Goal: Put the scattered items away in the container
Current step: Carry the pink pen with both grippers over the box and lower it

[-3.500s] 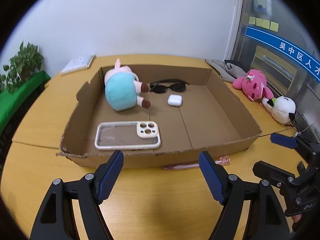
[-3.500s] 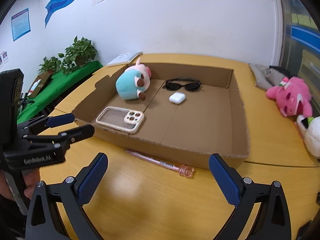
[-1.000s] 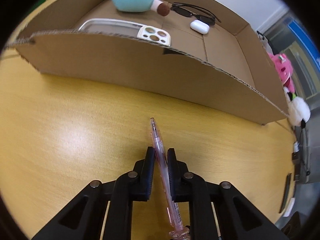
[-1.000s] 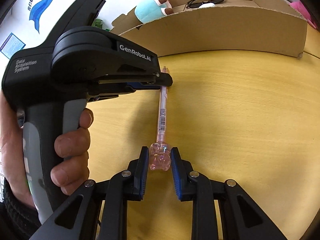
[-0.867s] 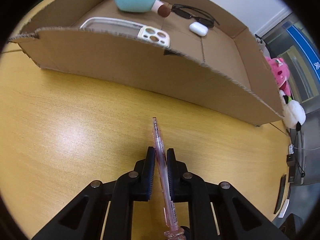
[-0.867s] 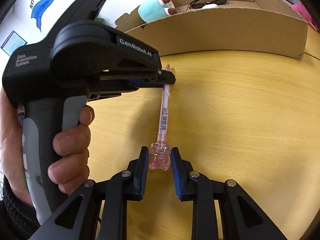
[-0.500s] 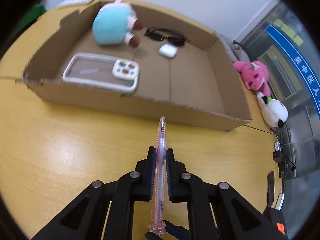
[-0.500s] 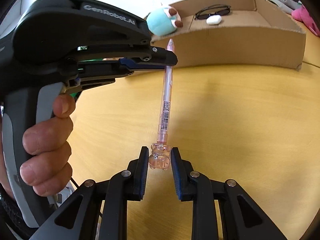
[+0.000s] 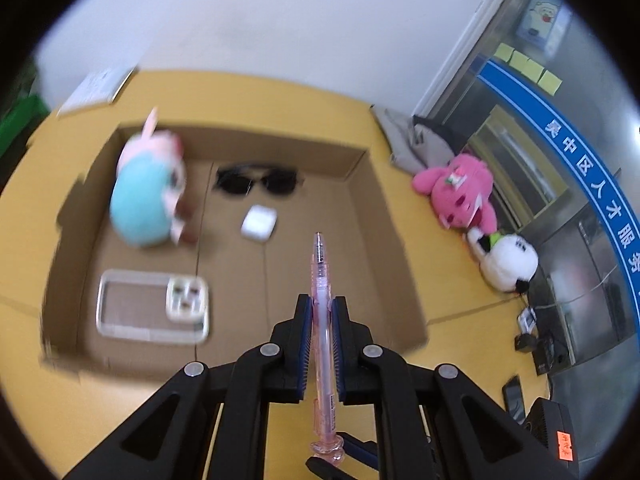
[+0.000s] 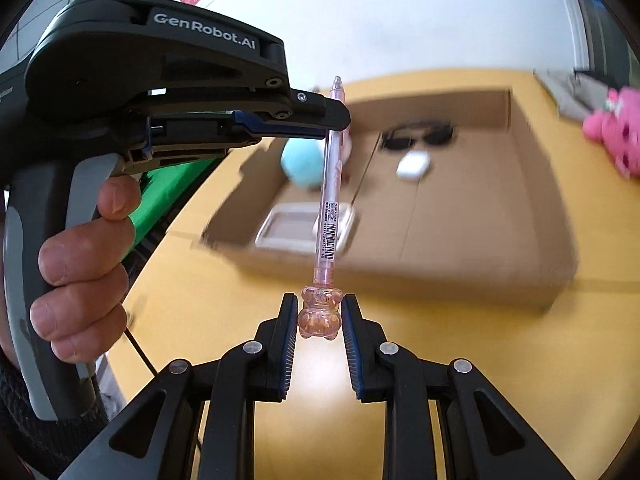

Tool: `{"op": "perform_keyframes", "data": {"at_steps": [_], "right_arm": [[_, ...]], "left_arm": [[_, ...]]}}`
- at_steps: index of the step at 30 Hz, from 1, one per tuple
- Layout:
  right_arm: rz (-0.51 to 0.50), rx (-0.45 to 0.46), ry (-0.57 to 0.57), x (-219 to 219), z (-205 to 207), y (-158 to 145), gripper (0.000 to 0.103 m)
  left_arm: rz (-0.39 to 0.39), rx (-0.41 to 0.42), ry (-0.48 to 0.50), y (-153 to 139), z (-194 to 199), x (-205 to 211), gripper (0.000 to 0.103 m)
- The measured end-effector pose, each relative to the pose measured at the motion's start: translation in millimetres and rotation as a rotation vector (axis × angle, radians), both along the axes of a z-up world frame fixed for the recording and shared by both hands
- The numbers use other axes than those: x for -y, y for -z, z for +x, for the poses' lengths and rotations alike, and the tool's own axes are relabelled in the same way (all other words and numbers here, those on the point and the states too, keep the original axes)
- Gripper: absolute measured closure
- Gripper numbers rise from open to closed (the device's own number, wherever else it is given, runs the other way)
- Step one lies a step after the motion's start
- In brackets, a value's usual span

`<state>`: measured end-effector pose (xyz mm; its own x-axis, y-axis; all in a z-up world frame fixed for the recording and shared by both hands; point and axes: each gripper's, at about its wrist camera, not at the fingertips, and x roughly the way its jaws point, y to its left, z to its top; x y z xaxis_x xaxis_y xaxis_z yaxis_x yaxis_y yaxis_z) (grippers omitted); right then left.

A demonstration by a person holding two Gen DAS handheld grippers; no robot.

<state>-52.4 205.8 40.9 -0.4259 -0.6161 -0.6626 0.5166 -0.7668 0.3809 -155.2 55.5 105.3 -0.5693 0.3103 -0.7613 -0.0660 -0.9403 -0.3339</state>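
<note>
We hold the pen [image 9: 322, 312] in both grippers: left fingers [image 9: 305, 344] clamped on its barrel, right fingers [image 10: 289, 332] closed on its bear end, above the counter [image 10: 500, 360]. Next, carry it forward over the box [image 9: 400, 264] and release.

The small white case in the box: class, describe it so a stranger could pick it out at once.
Find the shallow cardboard box on the yellow table. On its floor, just in front of the black sunglasses, lies the small white case. It is the only plain white, rounded thing there, far smaller than the blue soft toy beside it.
</note>
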Motion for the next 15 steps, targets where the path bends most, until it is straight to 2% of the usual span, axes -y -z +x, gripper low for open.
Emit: {"op": "perform_keyframes", "data": {"at_steps": [6,10,15], "right_arm": [[0.009,-0.014,0.022,-8.6,-61.3,-28.1,0.079],[0.001,0.027,0.048,-13.6,-100.6,-25.9,0.079],[0.037,0.088,0.087,-15.9,-155.6,-4.7,0.079]], "left_arm": [[0.001,-0.015,0.043,-22.1,-62.6,-14.2,0.094],[-0.016,0.011,0.068,-14.7,-107.5,-23.6,0.094],[-0.040,0.073,0.108,11.3,-165.5,-34.9,0.093]]}}
